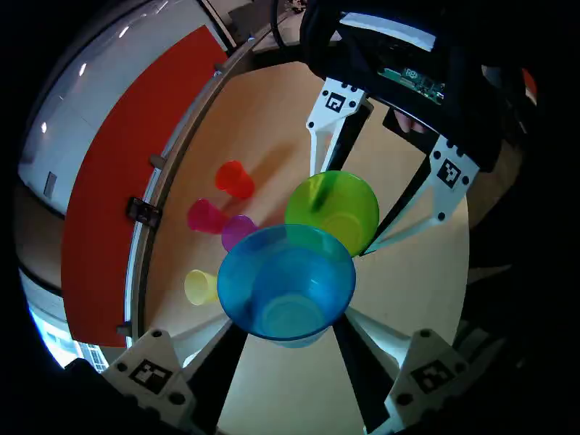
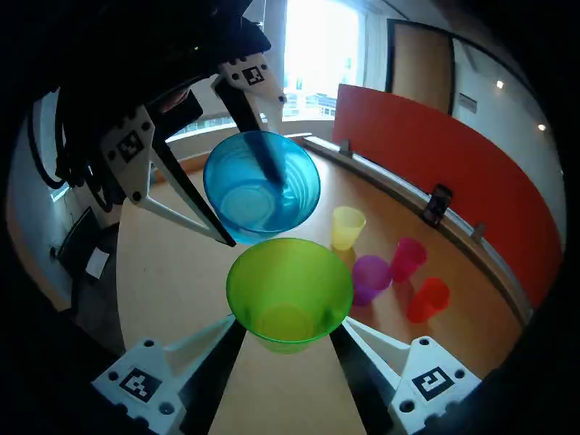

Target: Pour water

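Observation:
In the left gripper view my left gripper (image 1: 288, 335) is shut on a blue cup (image 1: 286, 280), held upright above the wooden table (image 1: 275, 130). Just beyond it, rim close to rim, the right gripper (image 1: 349, 221) holds a green cup (image 1: 333, 206). In the right gripper view my right gripper (image 2: 288, 335) is shut on the green cup (image 2: 288, 290), also upright. Opposite it the left gripper (image 2: 250, 206) carries the blue cup (image 2: 261, 185) slightly higher. I cannot tell whether either cup holds water.
Several small cups stand on the table: yellow (image 2: 346, 226), purple (image 2: 370, 277), pink (image 2: 407, 258) and red (image 2: 429, 299); in the left gripper view, red (image 1: 235, 179), pink (image 1: 206, 217), purple (image 1: 238, 230), yellow (image 1: 201, 287). A red partition (image 2: 464, 167) lines the table's edge.

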### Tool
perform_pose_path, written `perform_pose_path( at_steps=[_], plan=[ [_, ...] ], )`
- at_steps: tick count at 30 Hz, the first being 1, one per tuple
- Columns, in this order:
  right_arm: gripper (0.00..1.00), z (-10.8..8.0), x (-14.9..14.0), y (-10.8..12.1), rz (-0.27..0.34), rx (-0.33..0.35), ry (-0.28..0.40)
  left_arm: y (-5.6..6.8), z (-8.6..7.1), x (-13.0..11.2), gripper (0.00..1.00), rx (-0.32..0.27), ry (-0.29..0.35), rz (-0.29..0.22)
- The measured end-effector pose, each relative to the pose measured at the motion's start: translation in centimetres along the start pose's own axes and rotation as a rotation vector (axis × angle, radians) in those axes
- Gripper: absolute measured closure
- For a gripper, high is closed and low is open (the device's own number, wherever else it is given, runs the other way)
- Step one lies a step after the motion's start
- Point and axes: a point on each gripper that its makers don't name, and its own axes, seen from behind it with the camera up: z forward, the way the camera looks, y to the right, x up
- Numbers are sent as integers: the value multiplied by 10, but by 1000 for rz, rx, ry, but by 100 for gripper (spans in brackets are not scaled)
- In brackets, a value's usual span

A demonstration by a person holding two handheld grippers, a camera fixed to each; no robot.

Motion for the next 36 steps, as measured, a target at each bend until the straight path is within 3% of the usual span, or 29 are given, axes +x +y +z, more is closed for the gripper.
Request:
perform_pose_path(
  at_steps=[36],
  plan=[
    [18, 6, 4, -8, 10, 17, -1, -5, -10, -12, 25, -3, -55, 57]
  ],
)
